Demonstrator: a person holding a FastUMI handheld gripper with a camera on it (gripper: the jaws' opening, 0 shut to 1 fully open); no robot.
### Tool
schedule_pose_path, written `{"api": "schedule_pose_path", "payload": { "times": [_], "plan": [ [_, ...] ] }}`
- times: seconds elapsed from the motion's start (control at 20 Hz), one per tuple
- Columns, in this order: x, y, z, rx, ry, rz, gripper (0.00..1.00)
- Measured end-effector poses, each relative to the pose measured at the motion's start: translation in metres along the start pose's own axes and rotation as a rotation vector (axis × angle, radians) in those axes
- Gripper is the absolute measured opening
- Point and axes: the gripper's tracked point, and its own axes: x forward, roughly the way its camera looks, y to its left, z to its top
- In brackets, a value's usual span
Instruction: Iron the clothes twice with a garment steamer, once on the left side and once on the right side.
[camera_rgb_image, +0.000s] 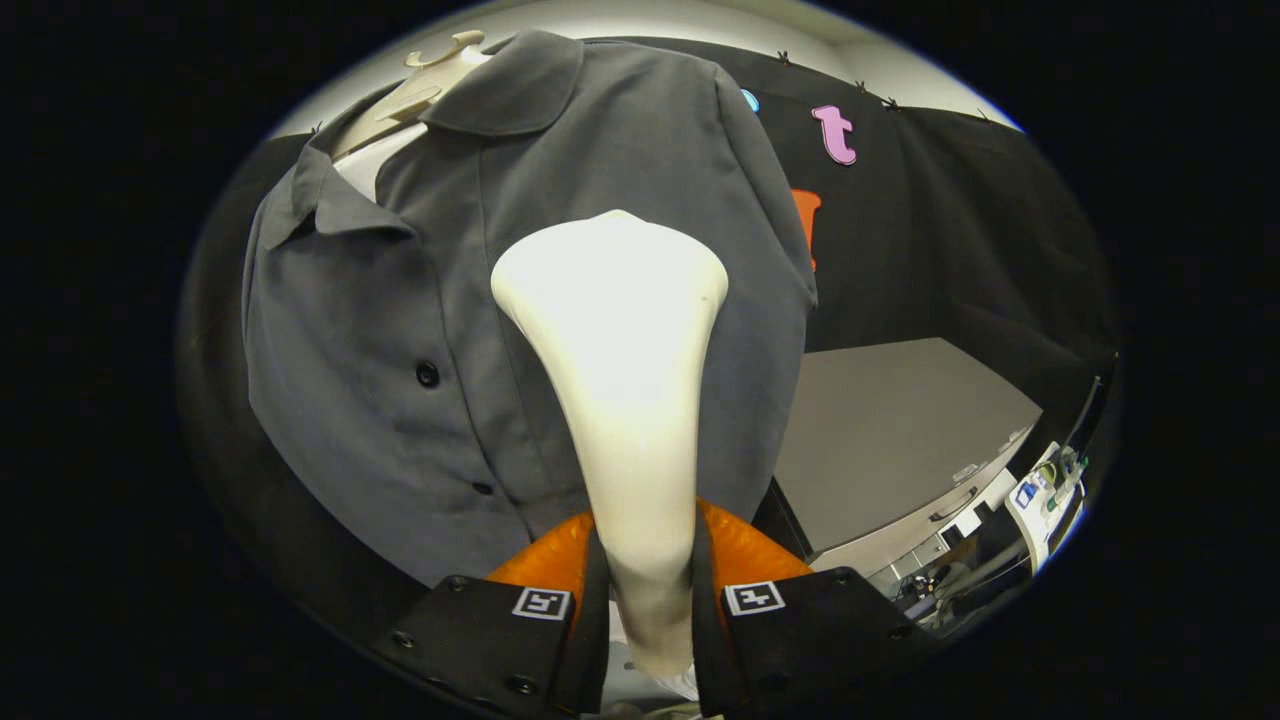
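**Steamer held against the shirt front — head on the button-line's right-hand panel**

Gripper (648, 600): the two fingers stand close together with the steamer (620, 330) clamped between them. Both press on its narrow handle, one on each side, and no gap shows at the contact. The grip looks firm and square; the handle runs straight out along the fingers' own line.

Steamer: its long axis continues forward and upward from the fingers, widening from the slim neck to a broad, flat-topped head. The head lies well beyond the fingertips and over the shirt (380, 340). Whether the face actually touches the cloth cannot be told from behind.

Shirt: a collared button-front garment on a hanger (425, 75), hung upright against the booth wall. It lies directly ahead of the fingers. The button (427, 374) row runs down just beside the head, on the far side from the table (900, 430); the head therefore covers the panel nearer the table, about chest height, below the collar.

Judgement: the governing relation is steamer axis against garment length — the two are near parallel, so a pass should run along the panel, top to hem. One side appears in hand; the panel across the buttons would remain.
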Motion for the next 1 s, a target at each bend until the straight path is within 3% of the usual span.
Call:
{"api": "schedule_pose_path", "payload": {
  "times": [1.0],
  "plan": [
    [0.036, -0.02, -0.126, -0.039, 0.249, -0.028, 0.42]
  ]
}}
